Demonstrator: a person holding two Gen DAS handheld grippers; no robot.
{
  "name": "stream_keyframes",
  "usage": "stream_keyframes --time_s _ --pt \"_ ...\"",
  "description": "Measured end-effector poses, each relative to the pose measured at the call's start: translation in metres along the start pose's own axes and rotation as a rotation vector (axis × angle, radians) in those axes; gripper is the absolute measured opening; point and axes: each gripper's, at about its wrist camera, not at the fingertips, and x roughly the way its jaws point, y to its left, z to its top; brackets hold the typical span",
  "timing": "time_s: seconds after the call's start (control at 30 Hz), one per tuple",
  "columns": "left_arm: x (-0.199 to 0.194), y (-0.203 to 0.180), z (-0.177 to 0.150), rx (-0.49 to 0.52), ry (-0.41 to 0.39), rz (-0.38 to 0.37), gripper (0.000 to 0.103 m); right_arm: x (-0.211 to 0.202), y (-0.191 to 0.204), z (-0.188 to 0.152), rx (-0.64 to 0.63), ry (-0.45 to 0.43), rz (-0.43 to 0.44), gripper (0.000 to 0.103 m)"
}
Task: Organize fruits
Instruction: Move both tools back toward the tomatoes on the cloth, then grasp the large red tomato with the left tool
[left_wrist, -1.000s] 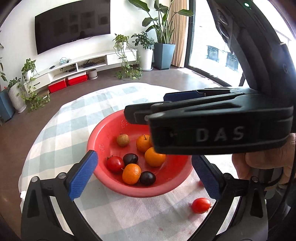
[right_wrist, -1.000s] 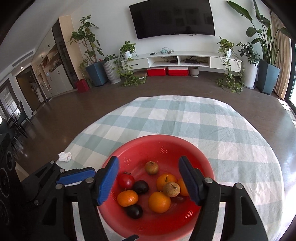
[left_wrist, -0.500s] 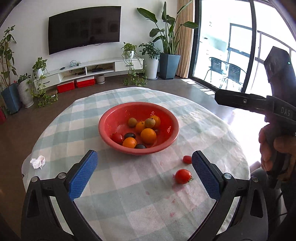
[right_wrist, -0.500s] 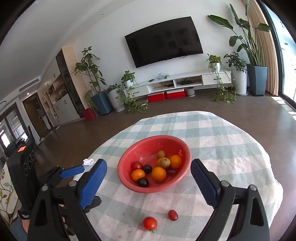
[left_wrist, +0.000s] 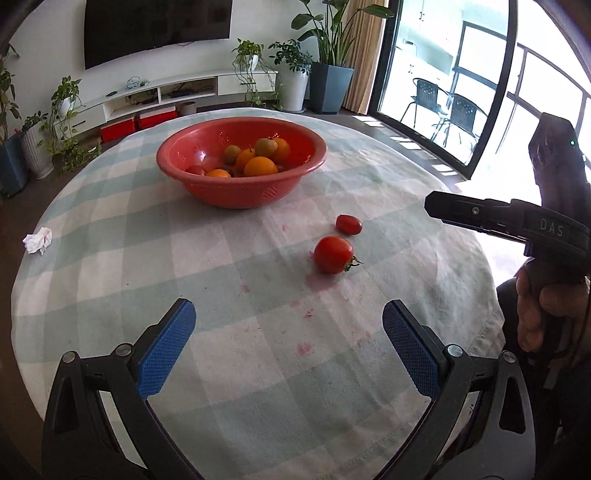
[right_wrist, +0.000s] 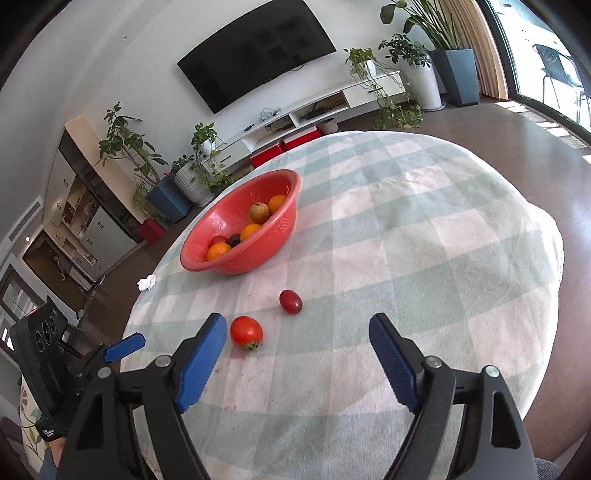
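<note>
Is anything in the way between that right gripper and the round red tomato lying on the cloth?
Nothing visible. The right gripper is open, and only bare tablecloth separates it from the tomato.

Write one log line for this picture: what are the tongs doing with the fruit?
left tongs: open, empty | right tongs: open, empty | round tomato, small tomato: loose on tablecloth | red bowl: holds fruit
</note>
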Motion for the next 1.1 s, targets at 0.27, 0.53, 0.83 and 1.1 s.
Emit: stream_keyframes --time_s 0.27,0.53,0.83,1.1 --pt "0.028 -0.025 0.024 0.042 0.024 0.003 0.103 -0.003 -0.008 -0.005 0.009 -0.047 -0.018 0.076" --pt "0.066 -0.034 0.043 0.068 0.077 0.003 0.102 0.0 -0.004 -0.006 -0.023 -0.053 -0.028 0.072" --pt "0.09 -0.032 0.044 0.068 0.109 -0.036 0.069 0.0 -0.003 -0.007 -0.032 -0.054 -0.028 0.069" --pt "0.1 -0.036 0.042 0.094 0.129 -0.048 0.04 0.001 -0.002 -0.008 -0.04 -0.047 -0.03 0.067"
